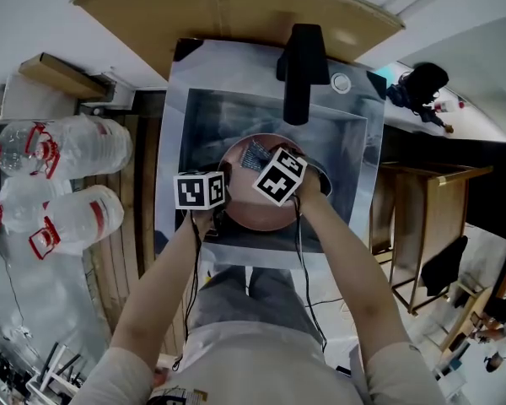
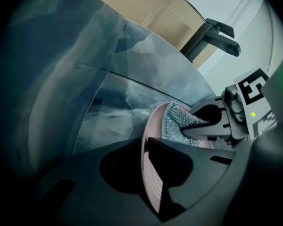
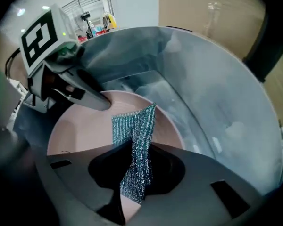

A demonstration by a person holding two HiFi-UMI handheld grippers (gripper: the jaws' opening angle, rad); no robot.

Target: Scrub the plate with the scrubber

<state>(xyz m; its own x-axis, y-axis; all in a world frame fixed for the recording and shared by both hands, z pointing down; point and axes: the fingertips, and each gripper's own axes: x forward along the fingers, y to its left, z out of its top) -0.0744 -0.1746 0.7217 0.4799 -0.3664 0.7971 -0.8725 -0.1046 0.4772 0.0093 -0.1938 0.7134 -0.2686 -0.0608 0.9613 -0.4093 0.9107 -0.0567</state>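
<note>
Plate [image 1: 246, 213], head view: pink, round, inside the steel sink [image 1: 204, 116], below the black faucet [image 1: 302, 70].
Left tongs [image 1: 225, 182], head view: at the plate's left rim.
Right tongs [image 1: 260, 160], head view: over the plate's face, silvery mesh scrubber [image 1: 253, 153] at the tips.
Water bottles [image 1: 76, 146], head view: clear, red-handled, left of the sink.
Left tongs [image 2: 146, 149], left gripper view: closed on the plate [image 2: 153, 126] rim, seen edge-on between both jaws.
Scrubber [image 2: 177, 124], left gripper view: lying against the plate's face.
Right tongs [image 3: 132, 173], right gripper view: clamped on the scrubber [image 3: 134, 126], mesh standing up between the jaws, over the plate [image 3: 85, 131].
Left tongs [image 3: 99, 102], right gripper view: at the far rim.
</note>
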